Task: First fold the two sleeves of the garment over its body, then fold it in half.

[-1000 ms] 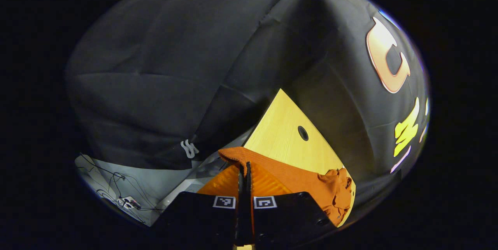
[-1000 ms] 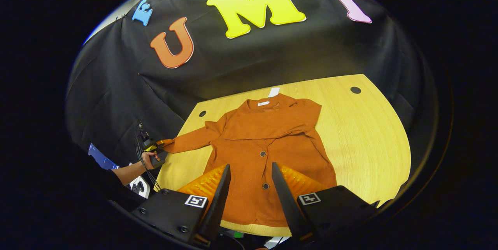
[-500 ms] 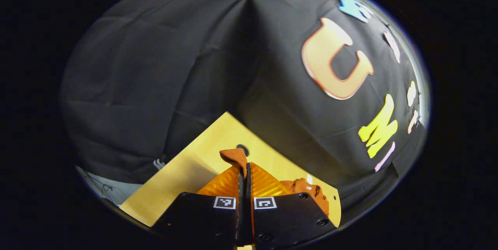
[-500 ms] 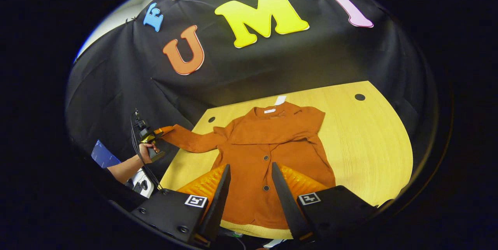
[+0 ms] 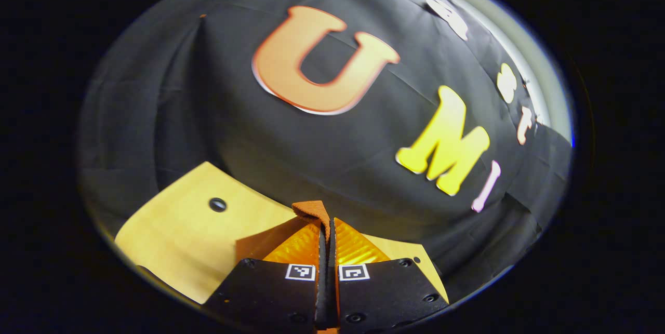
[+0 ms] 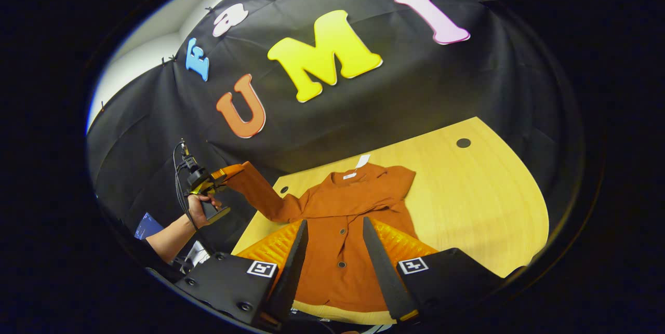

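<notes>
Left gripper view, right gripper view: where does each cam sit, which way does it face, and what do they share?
Left gripper view: rides the left gripper, raised over the table, facing the booth wall; its shut fingers pinch the sleeve cuff.
Right gripper view: rides the right gripper, above the table's near edge, facing the orange garment; its open fingers show, plus the person's hand holding the left gripper farther off.
Shared: the table, the sleeve cuff, the left gripper, the wall.
</notes>
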Available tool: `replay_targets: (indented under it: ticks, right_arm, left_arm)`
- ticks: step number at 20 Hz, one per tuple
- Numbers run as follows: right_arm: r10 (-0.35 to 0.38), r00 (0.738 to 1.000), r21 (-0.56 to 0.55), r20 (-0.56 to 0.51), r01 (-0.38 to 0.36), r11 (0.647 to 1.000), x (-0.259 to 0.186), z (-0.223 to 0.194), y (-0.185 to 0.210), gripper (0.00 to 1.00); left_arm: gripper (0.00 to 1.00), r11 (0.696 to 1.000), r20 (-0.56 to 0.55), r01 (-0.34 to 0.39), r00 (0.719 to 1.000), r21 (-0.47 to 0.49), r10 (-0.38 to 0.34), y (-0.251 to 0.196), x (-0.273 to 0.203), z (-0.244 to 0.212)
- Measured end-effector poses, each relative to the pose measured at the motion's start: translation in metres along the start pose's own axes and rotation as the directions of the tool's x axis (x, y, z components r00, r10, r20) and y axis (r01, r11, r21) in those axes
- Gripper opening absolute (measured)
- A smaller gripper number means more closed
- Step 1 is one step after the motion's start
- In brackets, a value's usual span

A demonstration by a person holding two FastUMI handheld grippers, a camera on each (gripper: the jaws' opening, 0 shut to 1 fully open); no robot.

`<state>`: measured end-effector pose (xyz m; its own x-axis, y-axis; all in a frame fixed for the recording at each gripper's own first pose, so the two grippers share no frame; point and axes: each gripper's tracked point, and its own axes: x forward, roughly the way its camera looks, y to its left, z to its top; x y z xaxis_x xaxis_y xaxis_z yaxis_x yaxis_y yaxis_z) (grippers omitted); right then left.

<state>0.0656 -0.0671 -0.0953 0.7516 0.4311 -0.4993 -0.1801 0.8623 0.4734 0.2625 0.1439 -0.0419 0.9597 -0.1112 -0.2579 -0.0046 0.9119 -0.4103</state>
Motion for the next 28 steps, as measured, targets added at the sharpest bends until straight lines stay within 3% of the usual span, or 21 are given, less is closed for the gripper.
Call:
replay_targets:
  ticks: [5, 10, 18, 24, 26, 27, 28]
  right_arm:
    - [-0.078, 0.996, 0.053, 0.048, 0.076, 0.996, -0.044, -0.001, -0.061, 0.7]
    - [-0.206, 0.974, 0.13, 0.097, 0.193, 0.972, -0.097, 0.001, -0.13, 0.7]
    - [-0.371, 0.925, 0.217, 0.081, 0.347, 0.912, -0.157, -0.015, -0.204, 0.7]
    - [-0.411, 0.91, 0.206, 0.056, 0.392, 0.896, -0.17, -0.024, -0.221, 0.7]
    - [-0.404, 0.913, 0.197, 0.051, 0.387, 0.901, -0.169, -0.025, -0.222, 0.7]
    - [-0.397, 0.916, 0.192, 0.051, 0.381, 0.904, -0.168, -0.023, -0.221, 0.7]
    - [-0.388, 0.92, 0.188, 0.051, 0.372, 0.909, -0.166, -0.023, -0.22, 0.7]
  left_arm:
    - [0.03, 0.994, -0.106, 0.09, 0.991, 0.056, -0.083, -0.095, 0.053, -0.067]
    - [0.03, 0.986, -0.234, 0.134, 0.966, 0.103, -0.107, -0.149, 0.112, -0.161]
    - [0.03, 0.965, -0.399, 0.067, 0.916, 0.253, 0.041, -0.166, 0.187, -0.31]
    - [0.05, 0.961, -0.407, -0.005, 0.905, 0.276, 0.121, -0.159, 0.206, -0.347]
    - [0.1, 0.971, -0.417, 0.018, 0.905, 0.24, 0.086, -0.171, 0.204, -0.348]
    - [0.35, 0.973, -0.41, 0.034, 0.91, 0.227, 0.064, -0.178, 0.205, -0.349]
    - [0.5, 0.972, -0.398, 0.035, 0.915, 0.232, 0.062, -0.181, 0.206, -0.348]
